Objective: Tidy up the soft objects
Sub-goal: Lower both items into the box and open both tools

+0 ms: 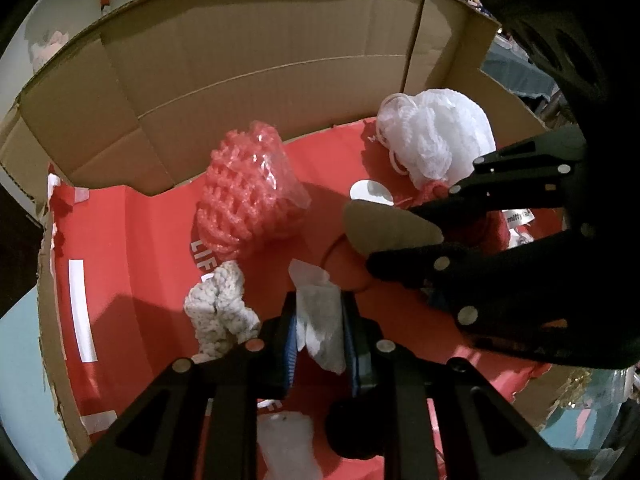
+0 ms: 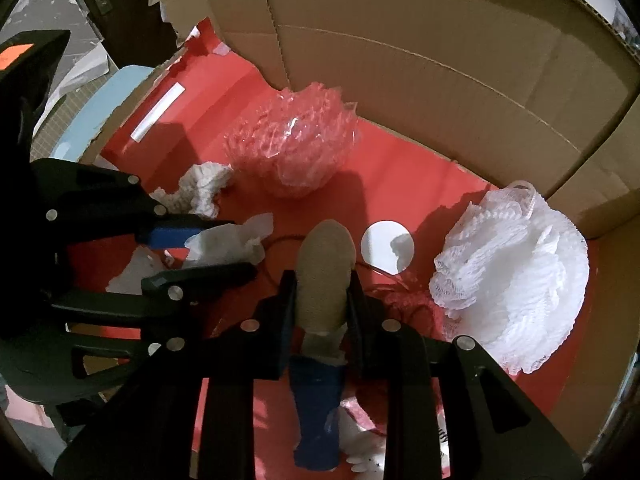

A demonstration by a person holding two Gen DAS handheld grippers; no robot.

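Both grippers reach down into a cardboard box (image 1: 260, 72) with a red floor. My left gripper (image 1: 320, 304) is shut on a crumpled white cloth (image 1: 322, 328); the right wrist view shows the same cloth (image 2: 224, 242) in the left gripper (image 2: 240, 246). My right gripper (image 2: 322, 284) is shut on a beige and blue sock-like piece (image 2: 324, 264), whose beige tip (image 1: 390, 228) shows beyond the right gripper (image 1: 394, 236). On the box floor lie a pink bubble-wrap bundle (image 1: 248, 196), a white knitted piece (image 1: 218, 312) and a white mesh pouf (image 1: 436, 136).
The box's tall flaps (image 2: 400, 40) rise behind the objects. A white round sticker (image 2: 387, 246) marks the red floor, and a red mesh item (image 2: 416, 308) lies beside the pouf (image 2: 512, 272). The two grippers hang close together. A pale blue surface (image 2: 100, 104) lies outside the box.
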